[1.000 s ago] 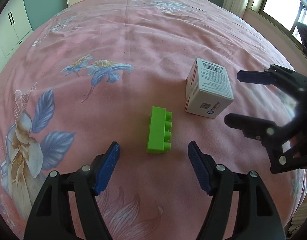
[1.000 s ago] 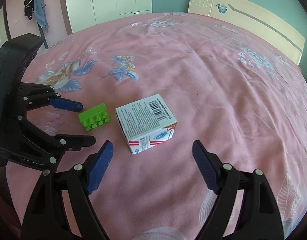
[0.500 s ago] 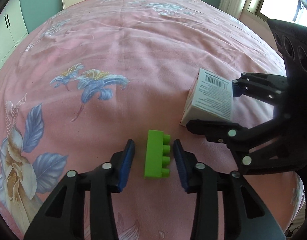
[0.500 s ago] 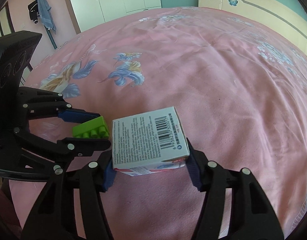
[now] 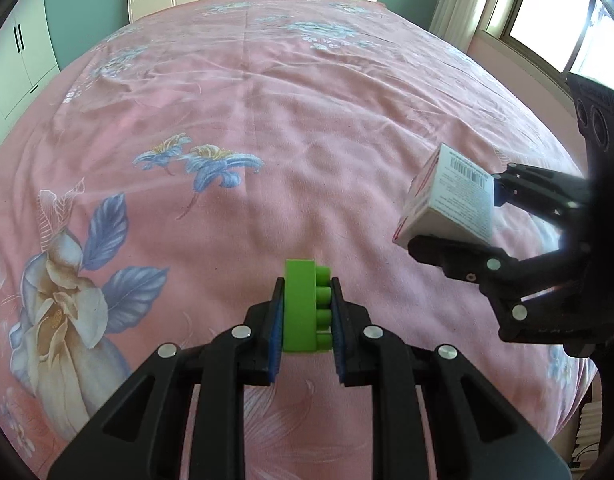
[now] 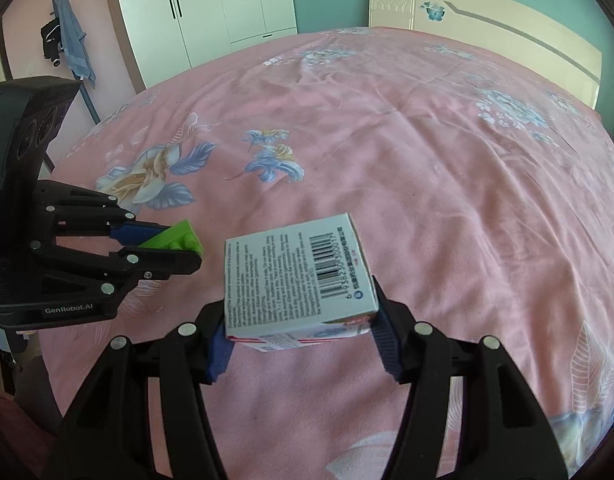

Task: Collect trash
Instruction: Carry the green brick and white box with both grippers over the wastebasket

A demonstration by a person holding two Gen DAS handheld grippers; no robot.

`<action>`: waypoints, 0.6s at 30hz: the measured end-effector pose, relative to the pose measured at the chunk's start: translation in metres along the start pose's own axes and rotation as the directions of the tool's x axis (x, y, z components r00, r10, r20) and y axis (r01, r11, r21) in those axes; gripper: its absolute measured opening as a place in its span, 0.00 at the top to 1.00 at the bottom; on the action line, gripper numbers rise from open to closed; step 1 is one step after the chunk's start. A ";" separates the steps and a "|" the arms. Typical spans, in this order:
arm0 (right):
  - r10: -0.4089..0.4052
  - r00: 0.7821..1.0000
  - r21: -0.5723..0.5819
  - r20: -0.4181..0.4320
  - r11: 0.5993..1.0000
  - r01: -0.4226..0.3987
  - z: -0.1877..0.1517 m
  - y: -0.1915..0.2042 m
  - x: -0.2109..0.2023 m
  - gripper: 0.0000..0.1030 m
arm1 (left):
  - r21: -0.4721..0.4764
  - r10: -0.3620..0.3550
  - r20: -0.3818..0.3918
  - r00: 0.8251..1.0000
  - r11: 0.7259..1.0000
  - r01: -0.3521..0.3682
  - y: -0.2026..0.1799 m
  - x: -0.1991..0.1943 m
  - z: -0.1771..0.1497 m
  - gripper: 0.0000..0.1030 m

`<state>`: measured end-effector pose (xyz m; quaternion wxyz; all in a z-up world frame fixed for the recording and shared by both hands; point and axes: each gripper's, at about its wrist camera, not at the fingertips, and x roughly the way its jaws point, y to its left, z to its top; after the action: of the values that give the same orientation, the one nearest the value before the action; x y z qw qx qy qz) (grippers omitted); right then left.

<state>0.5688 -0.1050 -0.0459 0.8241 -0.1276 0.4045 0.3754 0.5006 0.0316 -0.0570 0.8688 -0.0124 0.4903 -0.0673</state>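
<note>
My left gripper (image 5: 306,316) is shut on a green toy brick (image 5: 303,308) and holds it above the pink bedspread (image 5: 267,128). The same brick (image 6: 179,238) shows between the left gripper's (image 6: 163,242) fingers at the left of the right wrist view. My right gripper (image 6: 303,340) is shut on a white carton (image 6: 295,280) with a barcode on top, lifted off the bed. In the left wrist view the carton (image 5: 447,204) sits in the right gripper (image 5: 463,216) at the right.
The bed is covered by a pink floral sheet (image 6: 427,160). A cream headboard (image 6: 487,24) stands at the far end. White wardrobes (image 6: 215,4) and a hanging blue towel (image 6: 73,40) are beyond the bed. A window (image 5: 555,20) is at the right.
Both grippers closed on their objects and lifted them off the bed: the left on the green brick, the right on the carton. Both were open a second ago.
</note>
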 end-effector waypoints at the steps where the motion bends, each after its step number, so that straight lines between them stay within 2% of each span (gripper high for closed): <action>1: -0.015 1.000 0.004 0.007 1.000 0.015 0.000 0.003 -0.010 0.42 | 0.003 0.003 0.008 1.000 1.000 -0.003 -0.001 -0.009 -0.001 0.78; 6: -0.096 0.994 0.005 0.046 0.995 0.096 0.004 0.024 -0.068 0.42 | 0.018 0.020 0.079 0.997 1.000 -0.022 -0.005 -0.070 -0.006 0.78; 10: -0.133 0.985 0.002 0.112 0.991 0.134 0.007 0.048 -0.128 0.42 | 0.031 0.029 0.145 0.989 0.999 -0.034 -0.012 -0.123 -0.014 0.78; 18: -0.188 0.953 -0.051 0.238 0.977 0.206 0.005 0.114 -0.239 0.42 | 0.061 0.031 0.272 0.962 0.997 -0.049 -0.031 -0.227 -0.040 0.78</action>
<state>0.3958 -0.1480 0.1503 0.8936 -0.1535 0.2764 0.3185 0.3476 0.0318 0.1178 0.9289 0.0175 0.3644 -0.0639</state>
